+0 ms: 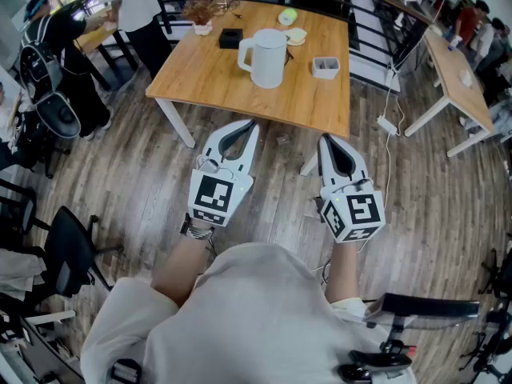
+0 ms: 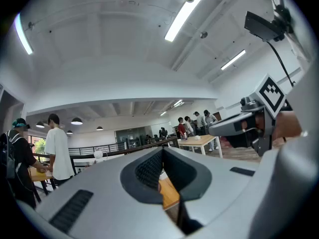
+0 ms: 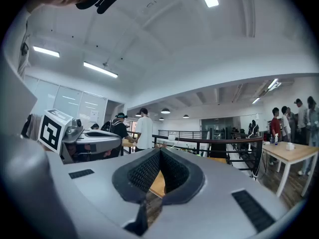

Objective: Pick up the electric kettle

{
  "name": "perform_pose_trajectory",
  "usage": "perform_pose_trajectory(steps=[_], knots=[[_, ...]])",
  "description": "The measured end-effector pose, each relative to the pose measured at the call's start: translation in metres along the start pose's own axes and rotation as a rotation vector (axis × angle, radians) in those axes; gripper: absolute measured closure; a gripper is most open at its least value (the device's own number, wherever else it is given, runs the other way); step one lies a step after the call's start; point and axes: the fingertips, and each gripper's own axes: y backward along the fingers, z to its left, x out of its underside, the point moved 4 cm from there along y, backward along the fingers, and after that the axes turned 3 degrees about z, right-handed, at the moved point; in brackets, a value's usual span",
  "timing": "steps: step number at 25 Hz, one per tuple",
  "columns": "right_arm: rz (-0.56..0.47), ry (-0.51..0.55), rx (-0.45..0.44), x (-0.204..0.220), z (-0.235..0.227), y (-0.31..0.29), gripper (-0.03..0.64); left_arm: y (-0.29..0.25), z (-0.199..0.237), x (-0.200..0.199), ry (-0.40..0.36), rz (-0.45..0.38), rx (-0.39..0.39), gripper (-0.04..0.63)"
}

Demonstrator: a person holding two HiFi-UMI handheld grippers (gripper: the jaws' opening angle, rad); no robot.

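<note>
Your left gripper (image 1: 250, 128) and right gripper (image 1: 325, 140) hang pressed together and empty, short of the table (image 1: 204, 74). The white kettle (image 1: 266, 58) stands upright mid-table, handle pointing left. In each gripper view the closed jaws hide the kettle, and only a sliver of table shows.

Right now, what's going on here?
A person stands short of the wooden table with a gripper in each hand. The left gripper and right gripper are both shut, empty and level, pointing toward the table. The white electric kettle stands upright on it, untouched and not yet picked up.
</note>
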Motion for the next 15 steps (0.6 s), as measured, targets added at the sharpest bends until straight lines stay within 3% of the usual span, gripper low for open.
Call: perform_pose_trajectory(steps=[15], knots=[[-0.018, -0.054, -0.062, 0.006, -0.017, 0.002, 0.606, -0.012, -0.011, 0.005, 0.030, 0.022, -0.014, 0.592]])
